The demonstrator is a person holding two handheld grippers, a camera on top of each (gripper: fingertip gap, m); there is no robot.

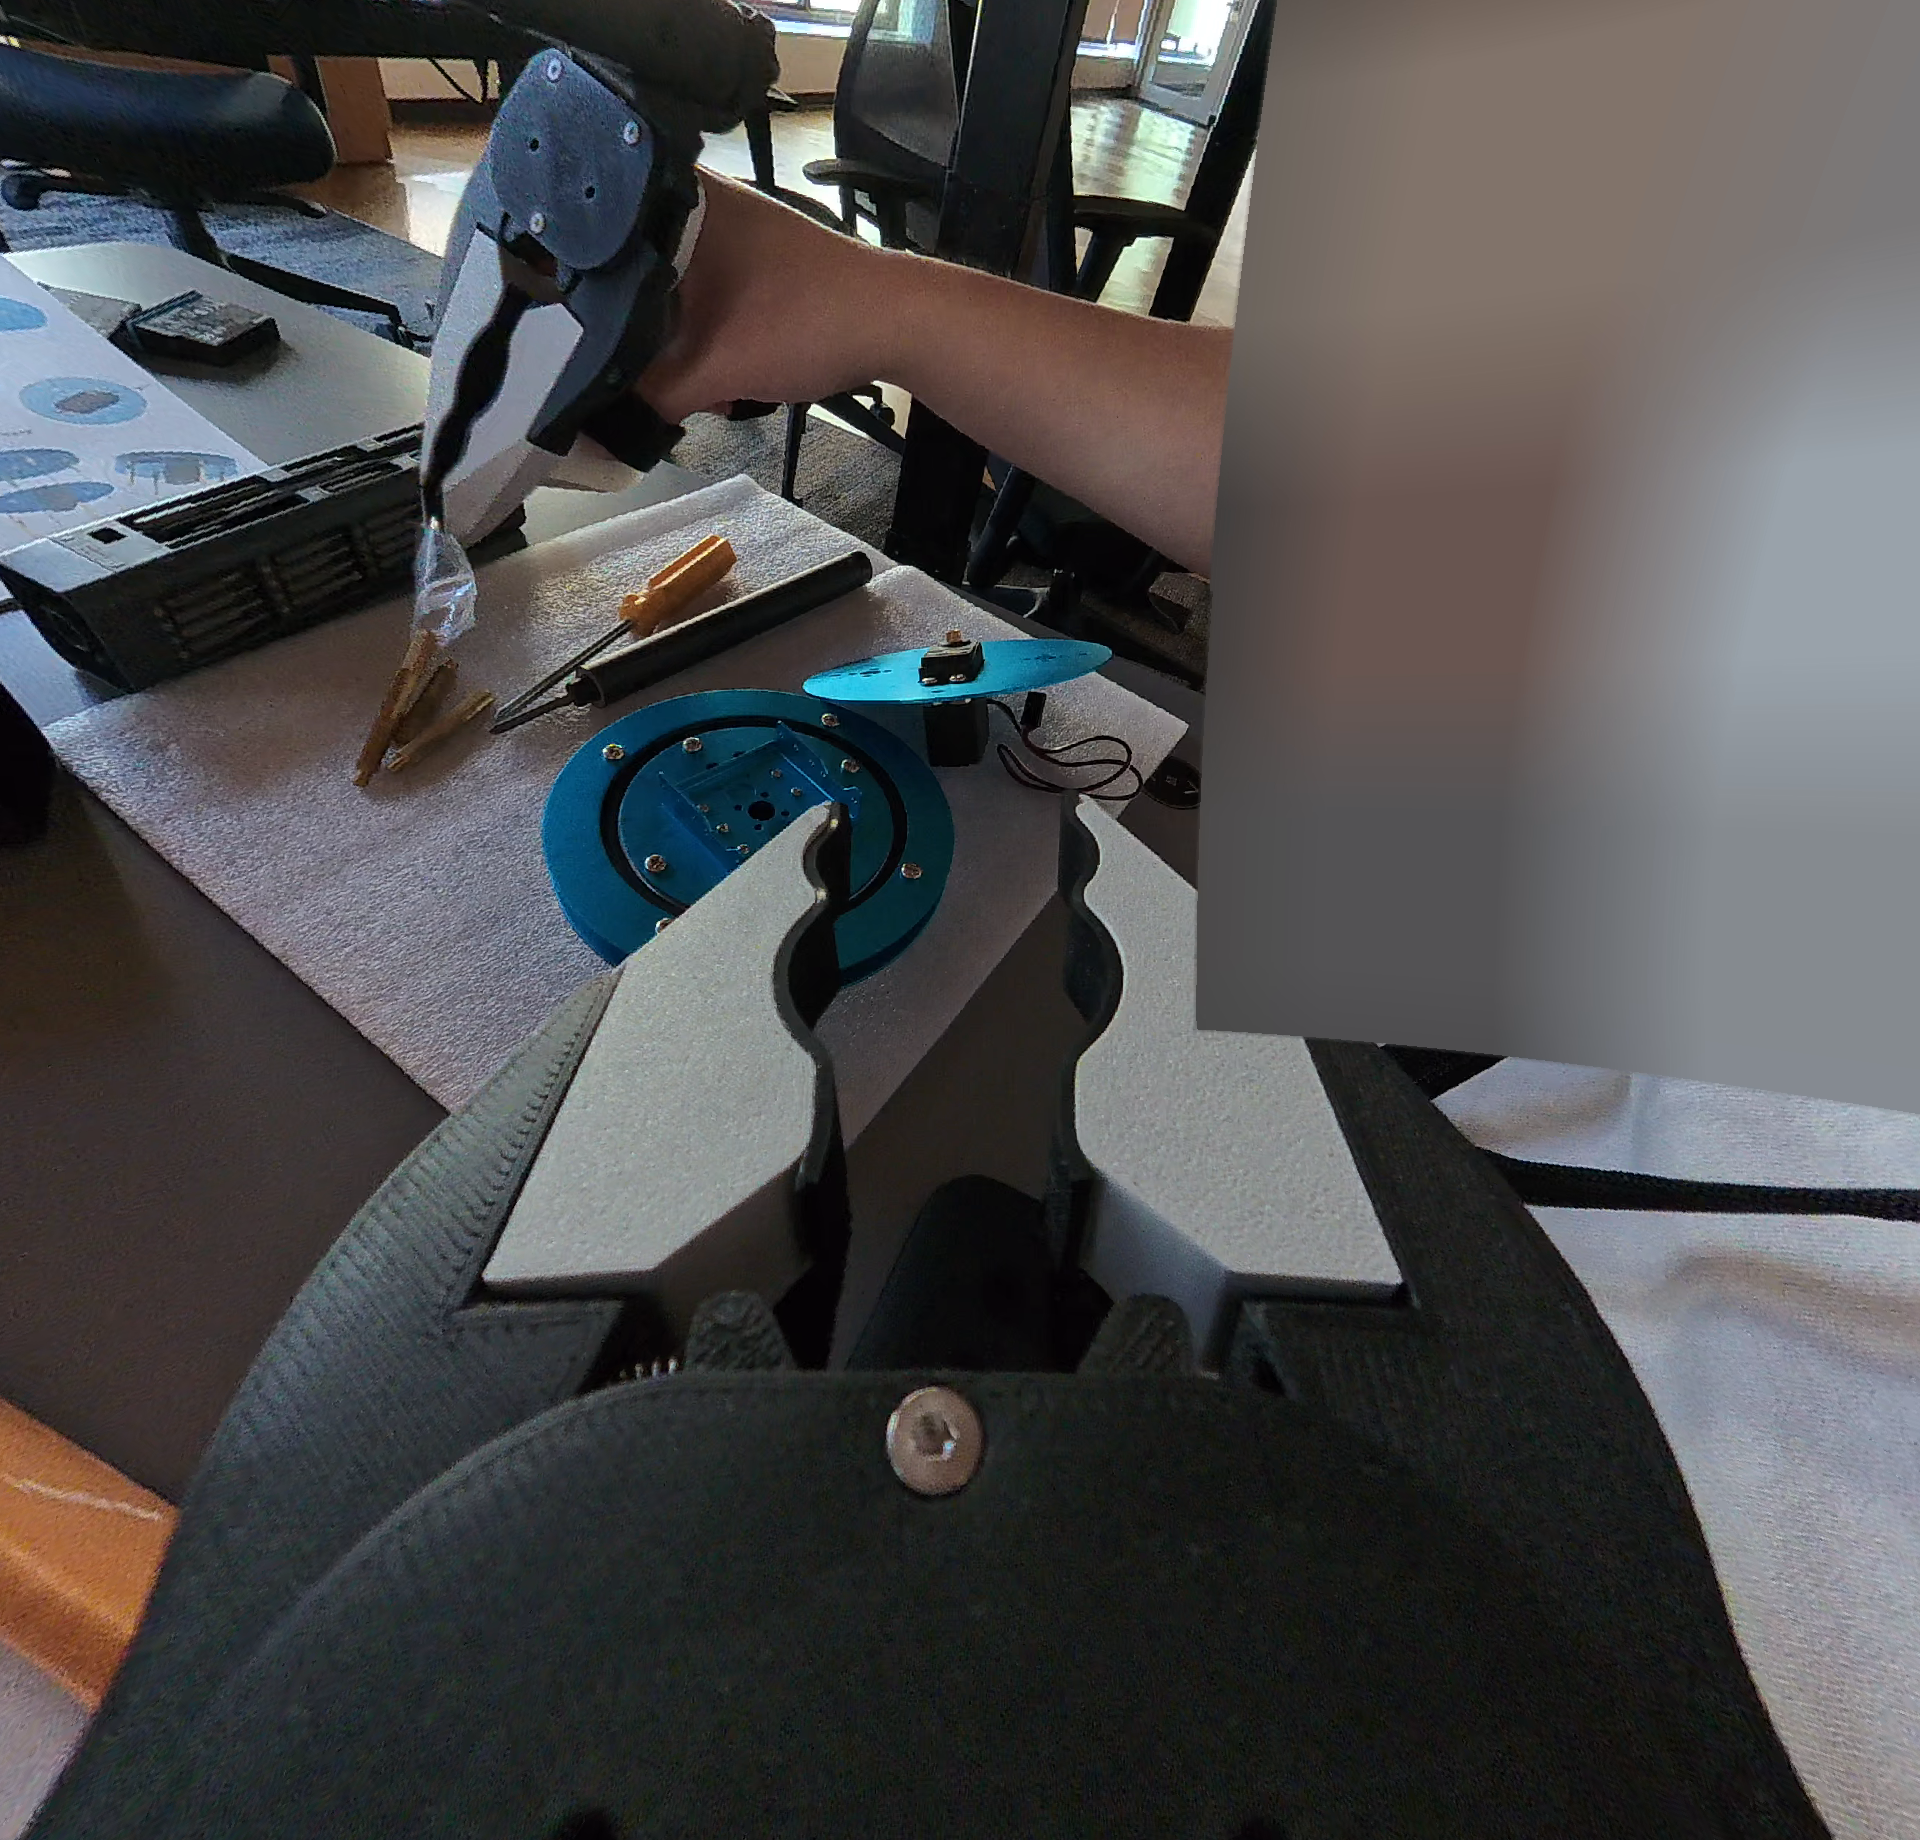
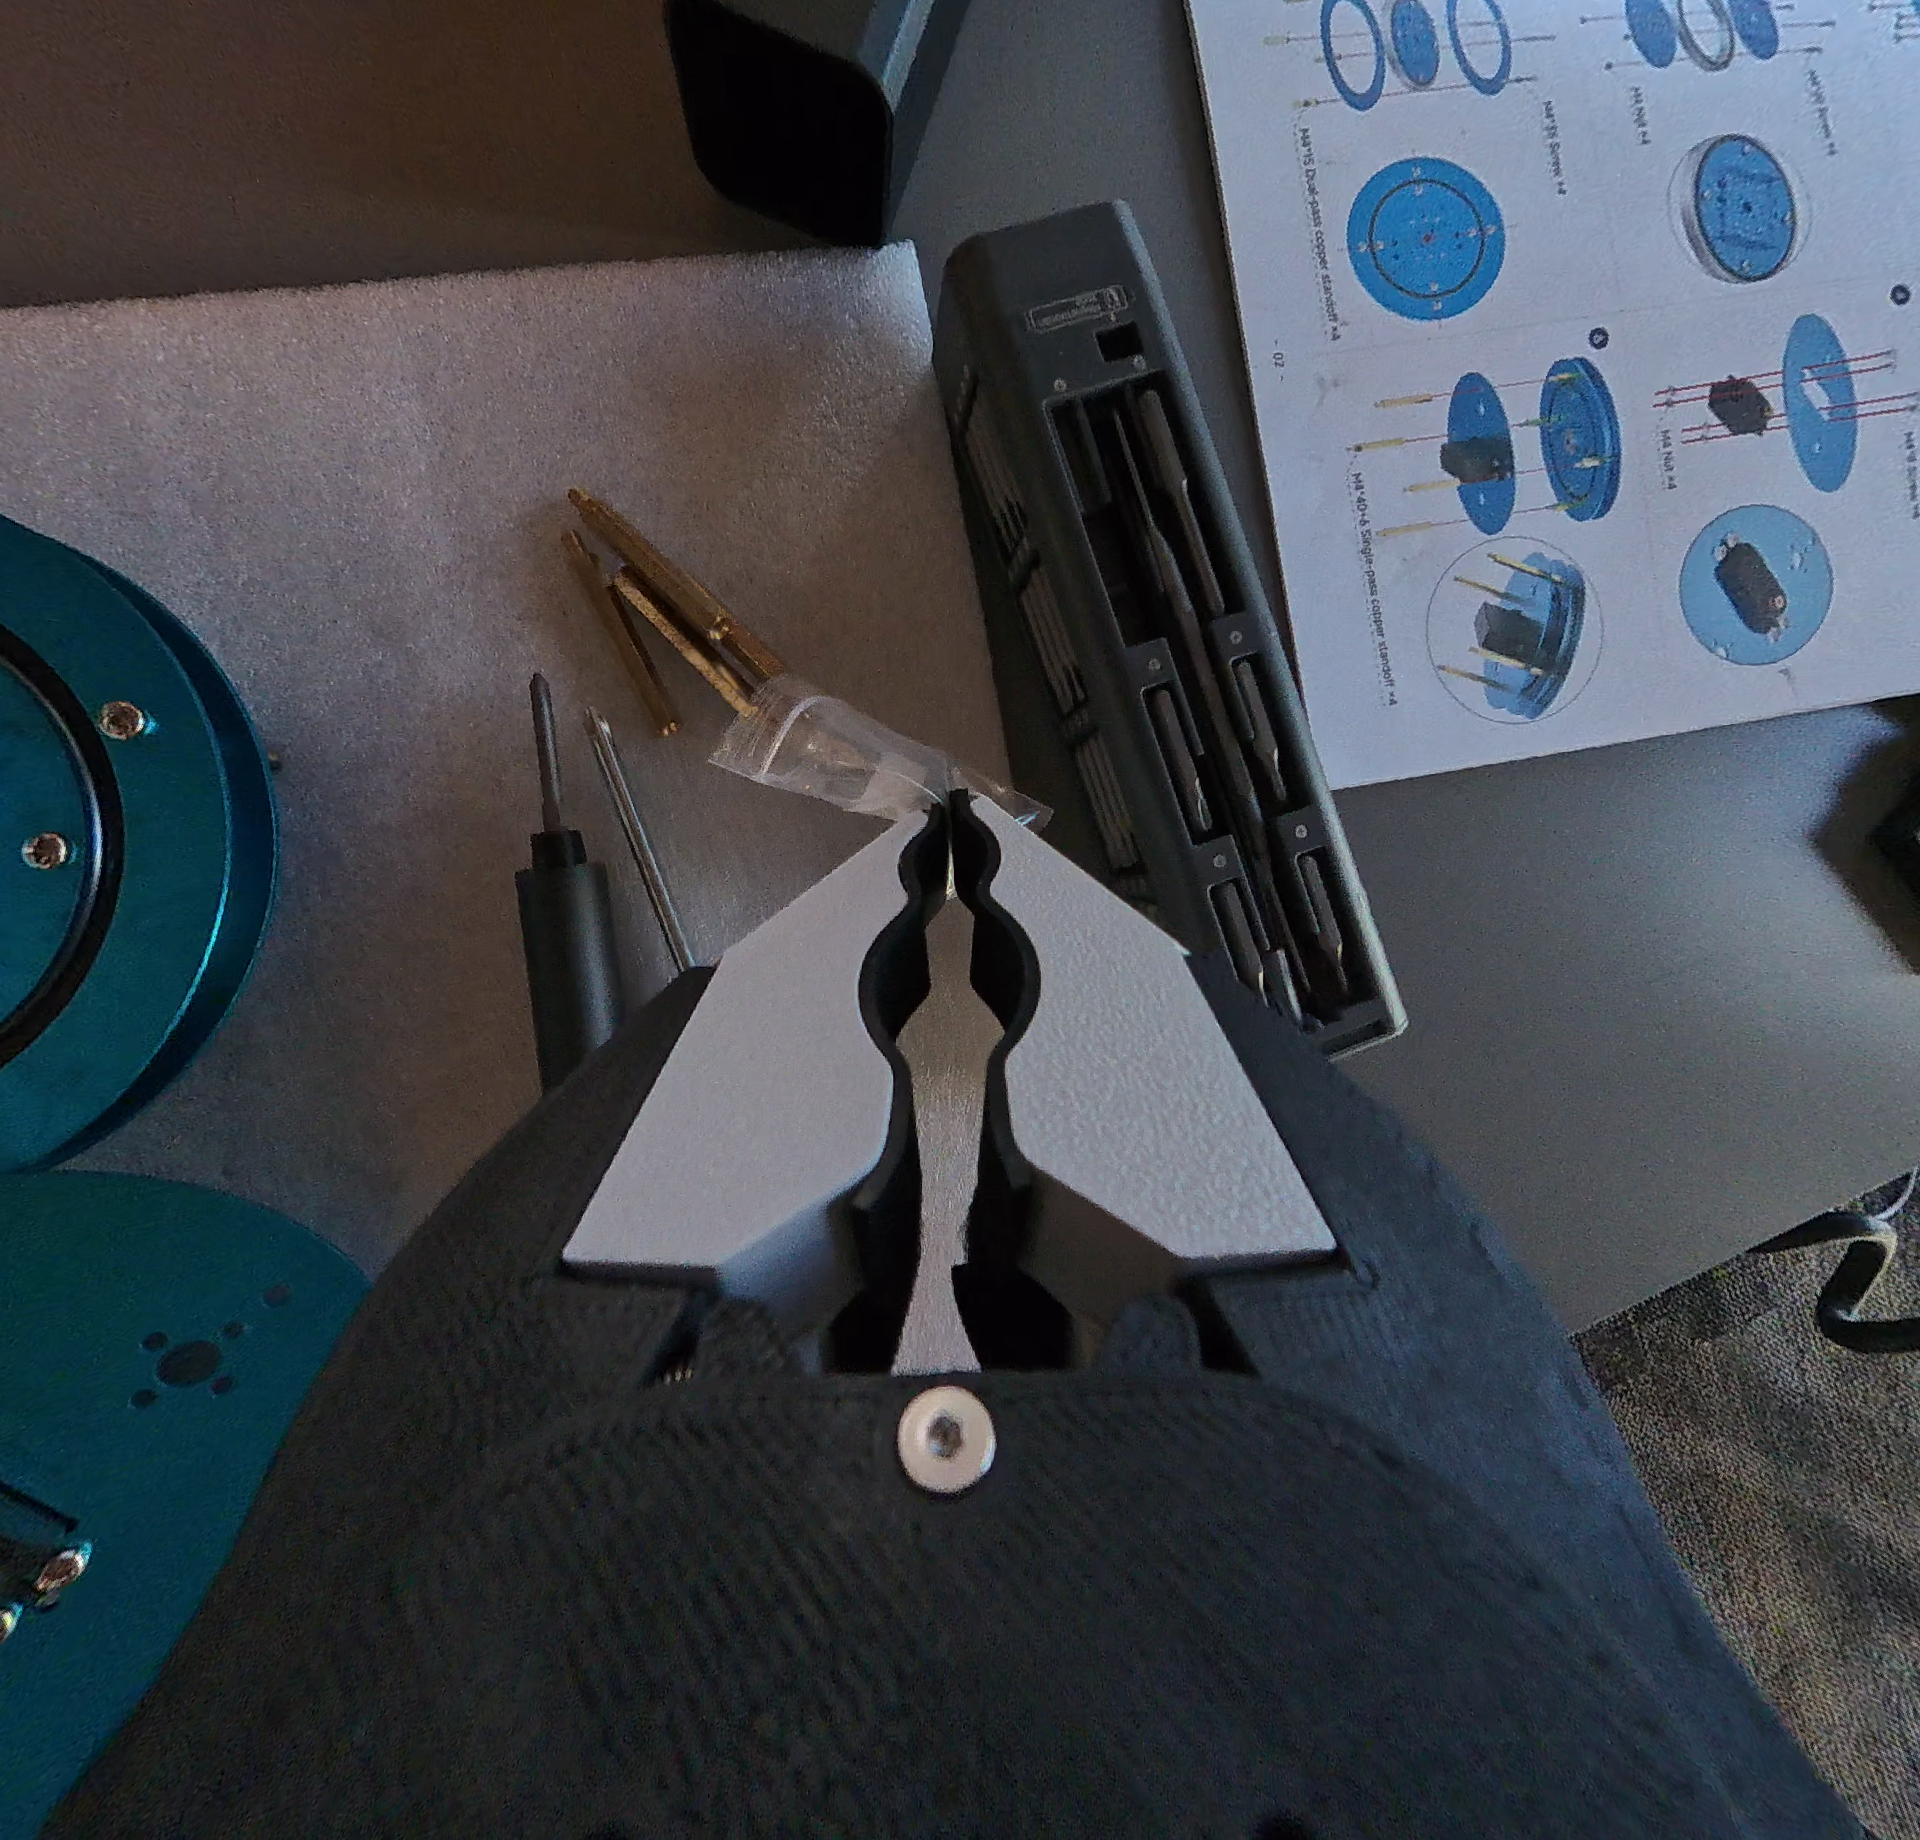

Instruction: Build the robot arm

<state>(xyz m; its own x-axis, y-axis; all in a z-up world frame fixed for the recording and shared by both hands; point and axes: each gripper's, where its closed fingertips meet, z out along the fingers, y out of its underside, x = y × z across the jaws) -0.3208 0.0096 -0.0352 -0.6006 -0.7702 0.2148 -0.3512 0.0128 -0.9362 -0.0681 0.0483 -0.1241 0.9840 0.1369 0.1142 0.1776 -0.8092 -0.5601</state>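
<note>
My right gripper (image 2: 952,805) is shut on the corner of a small clear plastic bag (image 2: 831,751) and holds it just above the white foam mat (image 2: 312,419). It also shows in the left wrist view (image 1: 434,521), with the bag (image 1: 445,585) hanging from it. Several brass standoffs (image 2: 665,606) lie at the bag's open end, seen too in the left wrist view (image 1: 416,699). My left gripper (image 1: 951,819) is open and empty, above the near rim of a blue round base (image 1: 727,834), also seen in the right wrist view (image 2: 145,855).
A black screwdriver (image 1: 717,637) and an orange-handled one (image 1: 665,590) lie on the mat. A blue disc with a black servo (image 1: 956,668) sits beyond the base. A dark bit case (image 2: 1164,627), a printed instruction sheet (image 2: 1558,336) and a black box (image 2: 810,76) lie nearby. One gripper's finger ends stand about 25 cm off the other's. About 5 cm separates my right fingertips from the dark bit case (image 2: 1164,627). My left wrist view (image 1: 287,497) looks at it from another angle.
</note>
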